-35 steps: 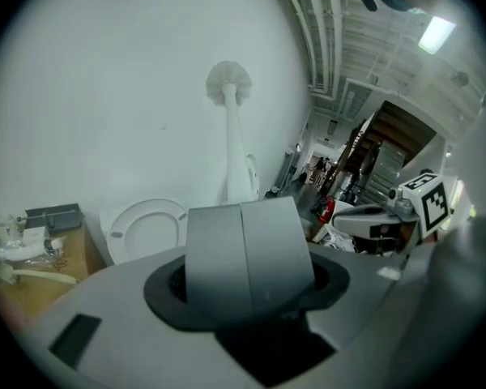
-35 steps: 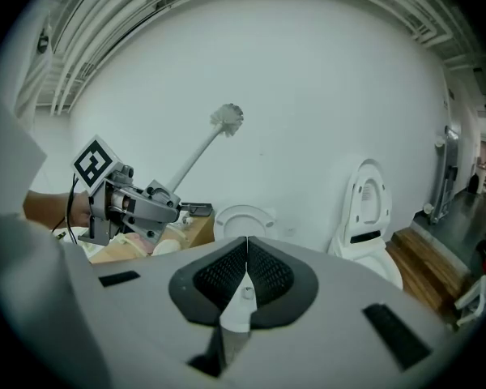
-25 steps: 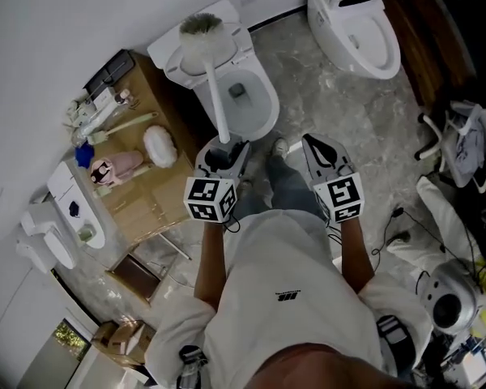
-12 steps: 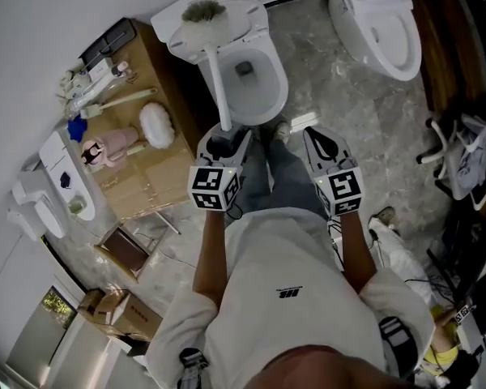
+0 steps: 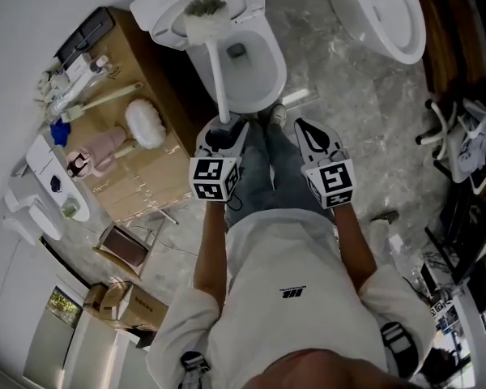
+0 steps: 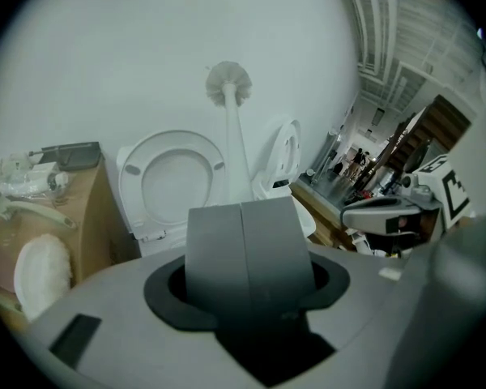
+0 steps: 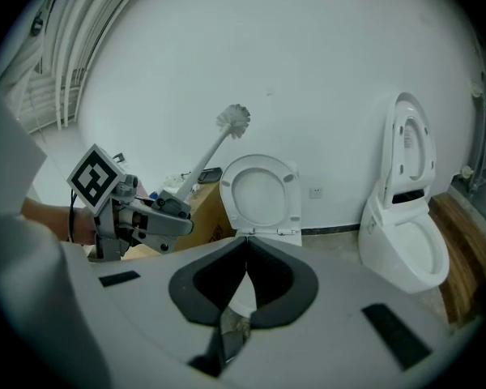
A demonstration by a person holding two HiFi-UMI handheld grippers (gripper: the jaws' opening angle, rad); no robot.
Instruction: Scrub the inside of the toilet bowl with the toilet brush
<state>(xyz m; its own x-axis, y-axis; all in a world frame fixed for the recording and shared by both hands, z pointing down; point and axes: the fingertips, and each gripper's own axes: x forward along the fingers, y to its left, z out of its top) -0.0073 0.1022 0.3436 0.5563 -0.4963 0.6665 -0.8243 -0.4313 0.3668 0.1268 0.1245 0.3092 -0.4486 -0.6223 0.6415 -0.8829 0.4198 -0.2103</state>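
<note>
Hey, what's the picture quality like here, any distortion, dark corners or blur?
Left gripper view and right gripper view: strong fisheye bending, black corners. Left gripper view: the toilet brush looks slightly soft. Head view: flat even light, no glare, darker along the bottom.

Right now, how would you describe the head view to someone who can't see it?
A person stands facing an open toilet, the left gripper shut on a toilet brush whose bristle head is raised in the air, not in the bowl. The right gripper is shut and empty beside it. A wooden cabinet stands left, a second toilet upper right.
</note>
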